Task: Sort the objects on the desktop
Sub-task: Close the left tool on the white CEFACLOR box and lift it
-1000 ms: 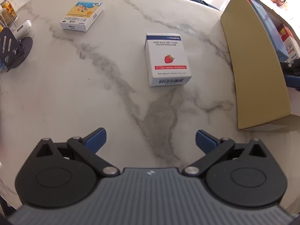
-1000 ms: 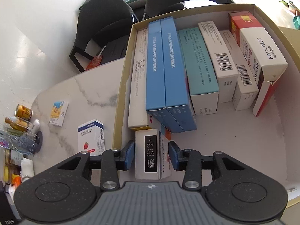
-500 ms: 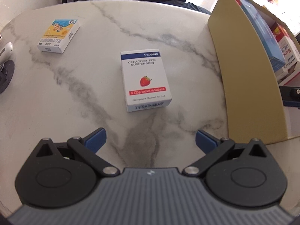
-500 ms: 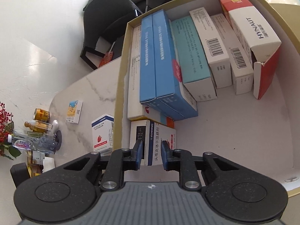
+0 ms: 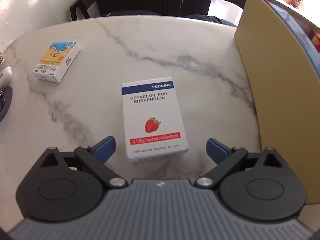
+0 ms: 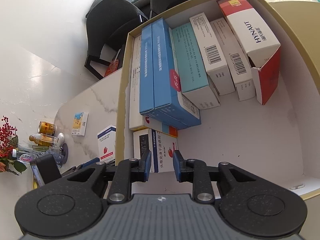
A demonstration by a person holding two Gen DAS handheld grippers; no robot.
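marble table (image 5: 180, 46): yellow carton (image 5: 57, 61) beside strawberry box (image 5: 153, 118).

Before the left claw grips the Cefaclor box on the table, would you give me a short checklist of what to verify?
1. Cefaclor box lies flat on the marble table, nothing stacked on it: ok.
2. Left claw straddles the box's near end. Its jaws have just been closing and the pads are not yet touching: ok.
3. Left claw low enough to catch the box's sides: cannot tell.
4. Right claw has just been opening above the Edding box in the carton, with no pad pressing on it: ok.
5. Bare floor left in the carton for another box: ok.
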